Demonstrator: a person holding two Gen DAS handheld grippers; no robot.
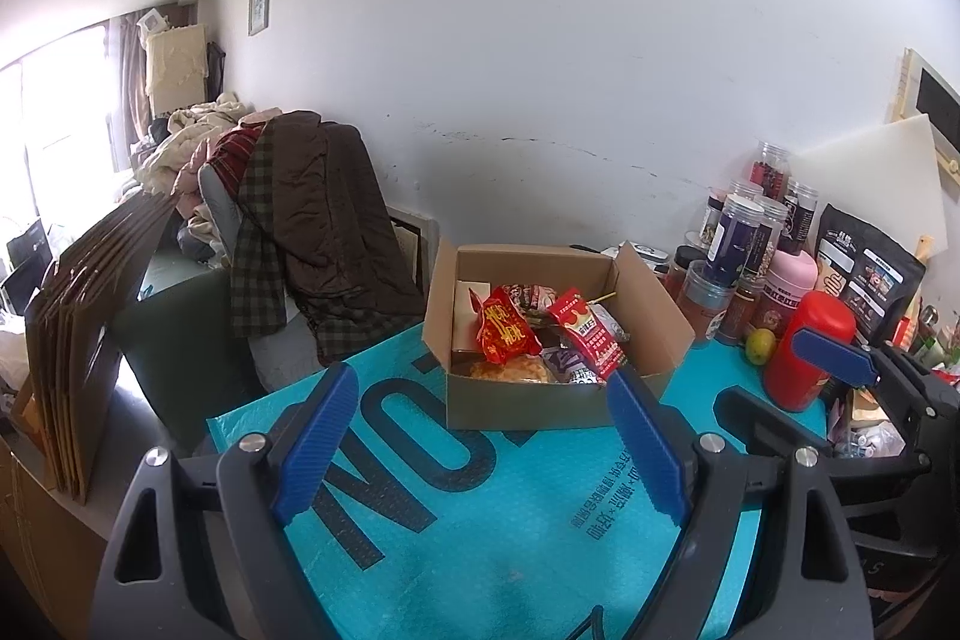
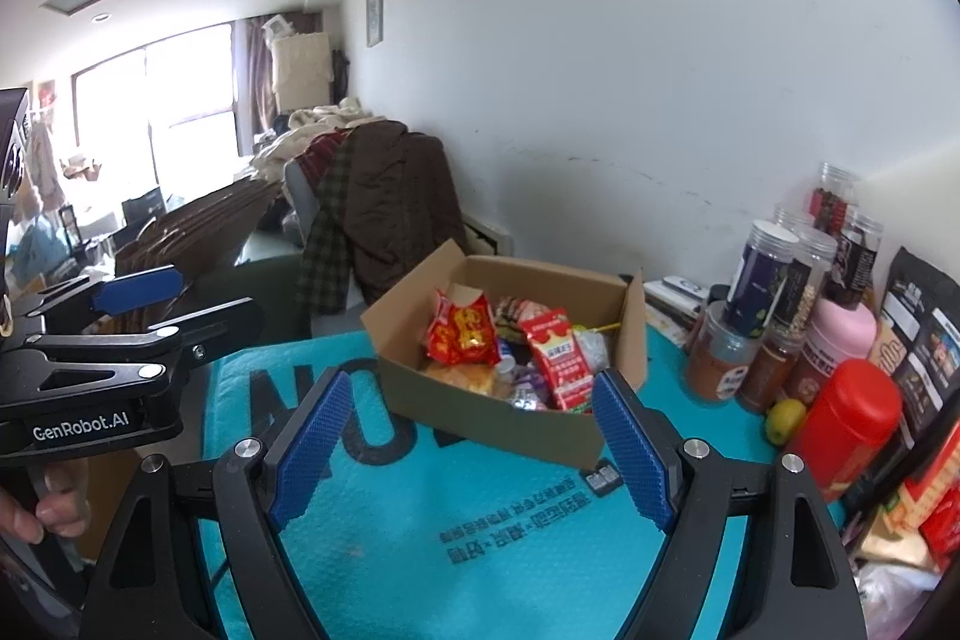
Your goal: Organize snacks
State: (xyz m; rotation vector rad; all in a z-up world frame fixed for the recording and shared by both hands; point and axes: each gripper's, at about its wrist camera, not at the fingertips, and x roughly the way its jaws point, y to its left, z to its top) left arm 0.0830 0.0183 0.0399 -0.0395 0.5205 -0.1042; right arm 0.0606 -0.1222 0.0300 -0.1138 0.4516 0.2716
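Note:
An open cardboard box [image 1: 528,403] [image 2: 480,418] sits on a teal mat [image 1: 480,508] [image 2: 480,538] and holds several snack packets, among them a red and yellow bag [image 1: 504,331] [image 2: 462,334] and a red and white packet [image 1: 588,337] [image 2: 555,358]. My left gripper [image 1: 480,400] is open and empty, just in front of the box. My right gripper [image 2: 471,406] is open and empty, its jaws framing the box's near wall. The right gripper also shows at the right edge of the left wrist view [image 1: 840,358]; the left gripper shows at the left of the right wrist view [image 2: 138,295].
Jars, a red canister [image 1: 807,349] [image 2: 846,430], a pink bottle [image 2: 837,346], a lime [image 1: 759,345] [image 2: 786,418] and black pouches [image 1: 864,274] crowd the right side by the wall. A chair draped with clothes [image 1: 318,220] stands behind the table. Folded cardboard [image 1: 78,334] stands on the left.

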